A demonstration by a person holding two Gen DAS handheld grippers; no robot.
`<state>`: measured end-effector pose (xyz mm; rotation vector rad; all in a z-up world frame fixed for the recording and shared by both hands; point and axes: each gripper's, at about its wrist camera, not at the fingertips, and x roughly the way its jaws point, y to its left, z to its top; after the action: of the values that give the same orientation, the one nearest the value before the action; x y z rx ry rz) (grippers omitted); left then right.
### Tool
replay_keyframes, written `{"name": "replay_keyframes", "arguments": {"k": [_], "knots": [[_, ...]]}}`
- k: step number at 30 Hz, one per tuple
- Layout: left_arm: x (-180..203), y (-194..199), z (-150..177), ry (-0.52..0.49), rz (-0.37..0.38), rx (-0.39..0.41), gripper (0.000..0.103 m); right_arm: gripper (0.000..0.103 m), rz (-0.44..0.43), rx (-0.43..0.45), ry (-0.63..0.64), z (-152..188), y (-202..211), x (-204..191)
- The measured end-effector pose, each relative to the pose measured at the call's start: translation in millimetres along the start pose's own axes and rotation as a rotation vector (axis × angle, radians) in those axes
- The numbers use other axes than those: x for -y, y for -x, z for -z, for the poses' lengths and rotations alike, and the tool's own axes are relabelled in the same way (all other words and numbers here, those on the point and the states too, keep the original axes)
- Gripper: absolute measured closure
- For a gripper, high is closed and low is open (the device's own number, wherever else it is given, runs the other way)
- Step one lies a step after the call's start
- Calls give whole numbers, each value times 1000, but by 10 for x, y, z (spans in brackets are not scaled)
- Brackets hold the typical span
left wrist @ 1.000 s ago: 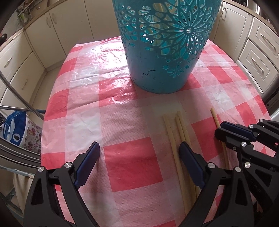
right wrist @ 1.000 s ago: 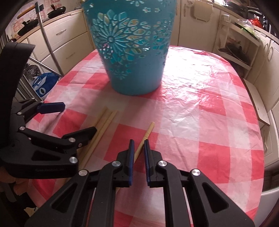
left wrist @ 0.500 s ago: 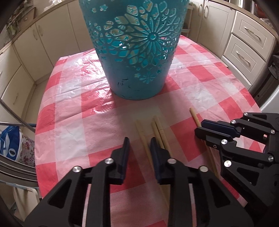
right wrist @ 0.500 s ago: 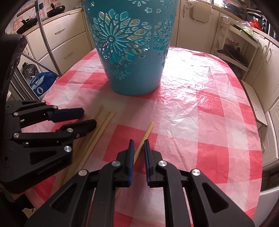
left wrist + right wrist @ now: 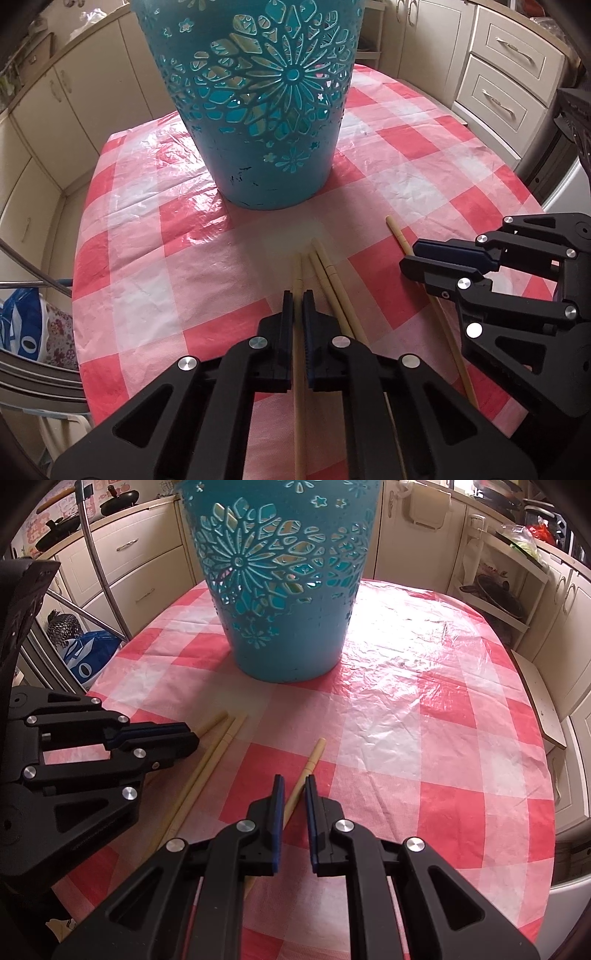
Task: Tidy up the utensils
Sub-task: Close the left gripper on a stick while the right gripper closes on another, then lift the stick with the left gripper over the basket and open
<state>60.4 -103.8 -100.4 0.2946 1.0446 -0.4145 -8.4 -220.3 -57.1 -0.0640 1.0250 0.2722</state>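
Now the left gripper (image 5: 298, 295) pinches one chopstick (image 5: 298, 275) on the checked cloth (image 5: 147, 280), and the right gripper (image 5: 293, 781) seems to squeeze another chopstick (image 5: 313, 757), ready for the blue basket (image 5: 258, 110) nearby.

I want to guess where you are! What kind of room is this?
Most likely a home kitchen: cream cabinets with drawers line the walls, pans sit on the counter, and chopsticks lie on the checked tablecloth.

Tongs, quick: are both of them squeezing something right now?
Left tongs: closed on the leftmost chopstick.
Right tongs: closed on the lone chopstick.
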Motion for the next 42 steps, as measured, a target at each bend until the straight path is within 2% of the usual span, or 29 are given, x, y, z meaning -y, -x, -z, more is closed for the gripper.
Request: {"name": "replay_keyframes", "arguments": {"k": [3,5,7,9,11,12,13,14,16,23,30,34,36,38,42], "knots": [[0,2,1,-2,-10,1,95,91,-8,-1,14,2,-1,-27],[-14,-3,-2,4,-25,2,88,91,-11,-1,19,0,-3,-38],[-51,-6,-3,20,-49,4,74,89,-7,-2,11,-4,-3,-24],[-96,-10,-3,42,-46,3,72,83,10,-1,-7,-12,-10,4],[-107,-12,-4,49,-42,4,72,83,9,-1,-12,-12,-10,12],[-97,-14,-5,42,-44,6,77,83,9,0,-8,-11,-9,1],[-78,-10,-8,36,-14,6,93,85,3,-1,-4,-14,-10,-10],[-69,-8,-12,37,0,5,98,90,-8,-3,-4,-17,-10,-15],[-46,1,-12,35,-3,9,98,96,-26,-7,-12,-20,-4,-10],[-174,-13,-22,97,38,-13,98,96,-34,-14,-17,-24,1,22],[-99,-30,-47,45,-2,-5,98,97,-42,-14,-11,-35,-15,6],[-157,69,-57,75,68,-2,98,97,-88,-19,-79,-35,-14,112],[-146,205,-81,70,110,25,98,97,-92,-19,-107,-37,-13,166],[-89,440,-132,34,172,88,98,97,-96,-19,-128,-37,-15,202],[-32,1076,-296,-11,298,295,98,97,-95,-19,-139,-32,-11,205]]}}
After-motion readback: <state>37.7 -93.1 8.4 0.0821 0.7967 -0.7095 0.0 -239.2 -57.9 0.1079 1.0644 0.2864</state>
